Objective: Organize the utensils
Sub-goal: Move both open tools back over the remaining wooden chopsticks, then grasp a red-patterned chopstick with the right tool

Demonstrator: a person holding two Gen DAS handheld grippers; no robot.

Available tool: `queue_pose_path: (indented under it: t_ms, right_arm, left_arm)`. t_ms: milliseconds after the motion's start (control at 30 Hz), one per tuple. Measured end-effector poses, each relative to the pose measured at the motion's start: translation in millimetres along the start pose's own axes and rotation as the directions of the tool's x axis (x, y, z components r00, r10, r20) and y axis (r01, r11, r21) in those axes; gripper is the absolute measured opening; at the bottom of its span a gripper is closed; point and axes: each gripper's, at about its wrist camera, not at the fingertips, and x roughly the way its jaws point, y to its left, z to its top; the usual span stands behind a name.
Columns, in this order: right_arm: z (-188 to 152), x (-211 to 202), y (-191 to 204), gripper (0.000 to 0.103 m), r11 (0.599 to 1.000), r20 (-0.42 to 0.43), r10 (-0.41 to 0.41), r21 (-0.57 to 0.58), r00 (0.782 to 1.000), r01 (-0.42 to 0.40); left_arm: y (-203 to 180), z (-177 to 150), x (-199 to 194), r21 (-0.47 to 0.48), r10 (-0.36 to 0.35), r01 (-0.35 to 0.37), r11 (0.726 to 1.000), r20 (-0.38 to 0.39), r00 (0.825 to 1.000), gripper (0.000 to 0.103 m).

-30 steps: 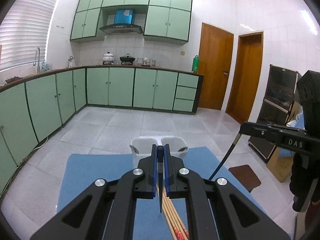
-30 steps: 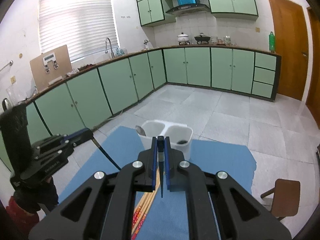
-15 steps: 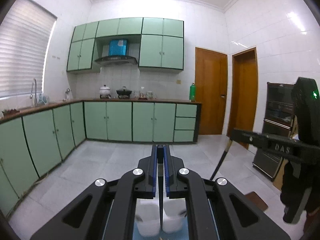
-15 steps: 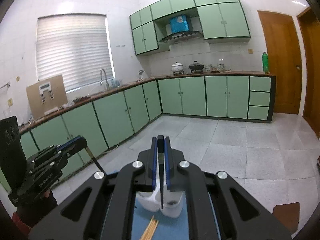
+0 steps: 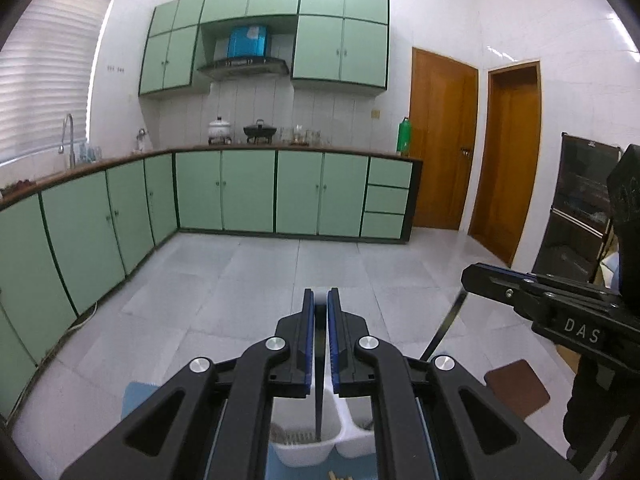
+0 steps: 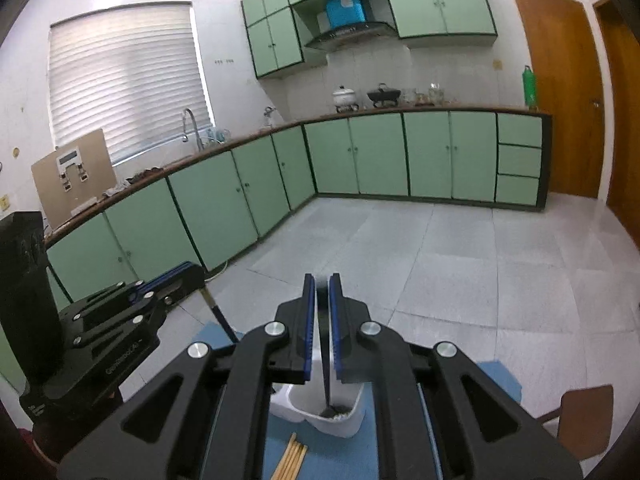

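Around the white two-compartment holder (image 6: 344,420), everything sits on a plain blue mat (image 6: 352,456), where pale wooden chopsticks (image 6: 292,458) lie just in front of it. Above it, the left gripper (image 5: 318,304) and right gripper (image 6: 322,286) are black with blue finger pads (image 6: 307,320) and silver screws, each pinching a thin dark utensil handle (image 5: 319,392). Behind the holder, the floor (image 6: 440,248) is light grey tile, the cabinets (image 6: 376,152) mint green with dark edging, and the doors (image 5: 442,140) orange-brown wood.

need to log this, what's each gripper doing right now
Left gripper: shut on a thin dark utensil, over the white holder.
Right gripper: shut on a dark utensil too.
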Motion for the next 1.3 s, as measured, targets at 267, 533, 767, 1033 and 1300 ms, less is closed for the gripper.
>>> queue_pose_path:
  t_ms: [267,533,767,1033,1300]
  right_arm:
    - [-19,-43,-9,0.035,0.998,0.056,-0.014,0.055,0.998,0.010]
    - [-92,-83,0,0.052,0.998,0.019,-0.041,0.049,0.999,0.040]
    - [-191,-84,15,0.058,0.995,-0.123,-0.076,0.061,0.989,0.084]
    - [-270,-71,48,0.058,0.994,-0.287,-0.057,0.069,0.956,0.080]
    - [-301,-73,77,0.054,0.998,-0.348,-0.051,0.020,0.936,0.061]
  left_arm:
    - [0,-13,-35,0.006,-0.005,0.005,1.000,0.017,1.000,0.024]
    - [-4,-71,-87,0.012,-0.002,0.002,1.000,-0.031,1.000,0.043]
    - [-3,-170,-99,-0.051,-0.009,-0.002,0.999,-0.219,0.976,0.045]
    - [-8,-243,-97,-0.084,-0.010,-0.024,0.996,-0.381,0.925,0.045]
    - [-13,-268,-103,-0.094,0.001,-0.045,0.995,-0.417,0.909,0.044]
